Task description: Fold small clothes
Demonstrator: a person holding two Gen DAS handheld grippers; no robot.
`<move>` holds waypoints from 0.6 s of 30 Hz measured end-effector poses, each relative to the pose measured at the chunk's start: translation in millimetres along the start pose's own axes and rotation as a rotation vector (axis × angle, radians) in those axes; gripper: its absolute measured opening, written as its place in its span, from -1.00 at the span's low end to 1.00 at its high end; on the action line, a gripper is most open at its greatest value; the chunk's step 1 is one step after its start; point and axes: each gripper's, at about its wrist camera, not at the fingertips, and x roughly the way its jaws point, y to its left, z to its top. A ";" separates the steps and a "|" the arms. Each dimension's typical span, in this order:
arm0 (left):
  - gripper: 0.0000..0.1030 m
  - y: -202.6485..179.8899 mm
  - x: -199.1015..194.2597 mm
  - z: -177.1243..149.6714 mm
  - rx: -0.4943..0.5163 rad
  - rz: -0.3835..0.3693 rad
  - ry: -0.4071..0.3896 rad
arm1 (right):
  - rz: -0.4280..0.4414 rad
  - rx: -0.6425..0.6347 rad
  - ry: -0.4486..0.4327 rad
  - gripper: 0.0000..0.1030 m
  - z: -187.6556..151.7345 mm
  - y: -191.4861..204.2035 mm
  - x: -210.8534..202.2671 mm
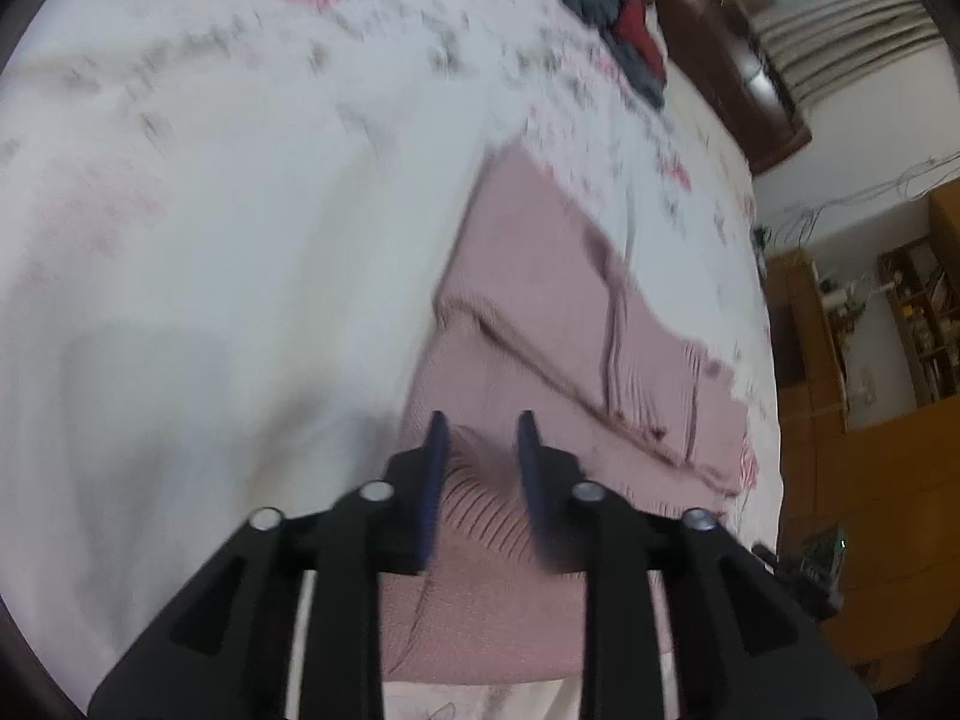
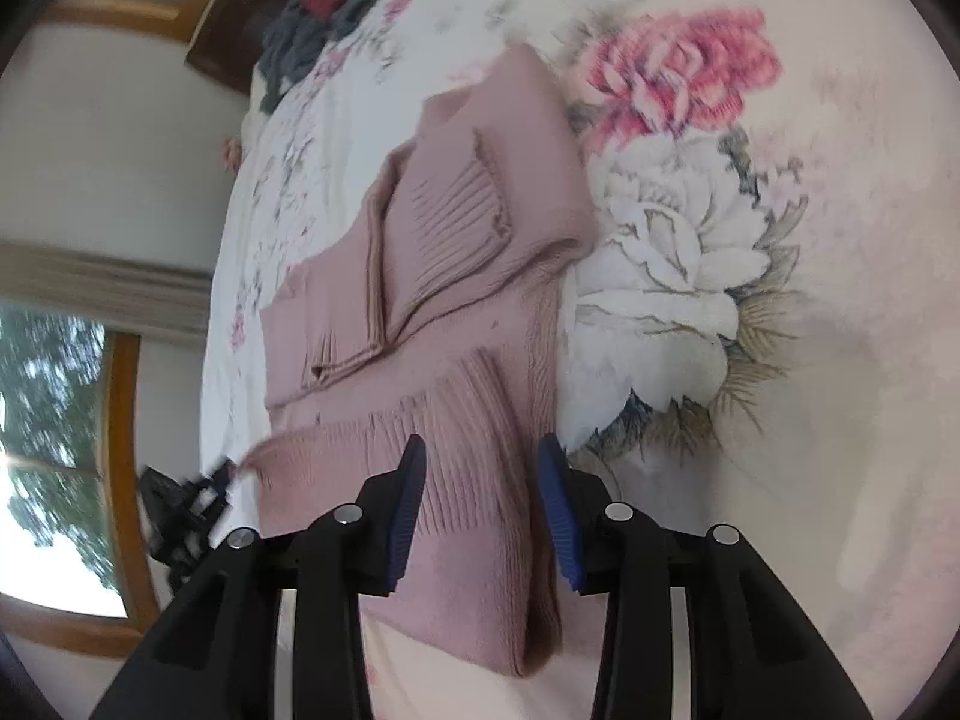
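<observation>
A pink knit sweater (image 2: 480, 228) lies on the floral bed sheet (image 2: 780, 360), its sleeves folded across the body. My left gripper (image 1: 482, 426) is at the sweater's (image 1: 540, 312) ribbed hem near its left edge. The ribs bunch between its narrowly spaced blue pads (image 1: 435, 480), so it looks shut on the hem. My right gripper (image 2: 482, 447) is over the hem by the sweater's right edge. Its jaws stand apart, with the fabric lying between and under them. The left gripper's body (image 2: 192, 498) shows at the sweater's other hem corner in the right wrist view.
A heap of dark grey and red clothes (image 2: 318, 18) lies at the far end of the bed by the dark wooden headboard (image 1: 750, 78). Wooden furniture and shelves (image 1: 870, 360) stand past the bed's edge. Windows (image 2: 48, 408) fill the wall beside the bed.
</observation>
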 end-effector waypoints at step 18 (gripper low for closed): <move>0.23 -53.1 65.5 -21.7 0.536 0.249 0.125 | -0.238 -0.427 0.053 0.27 3.9 57.4 52.5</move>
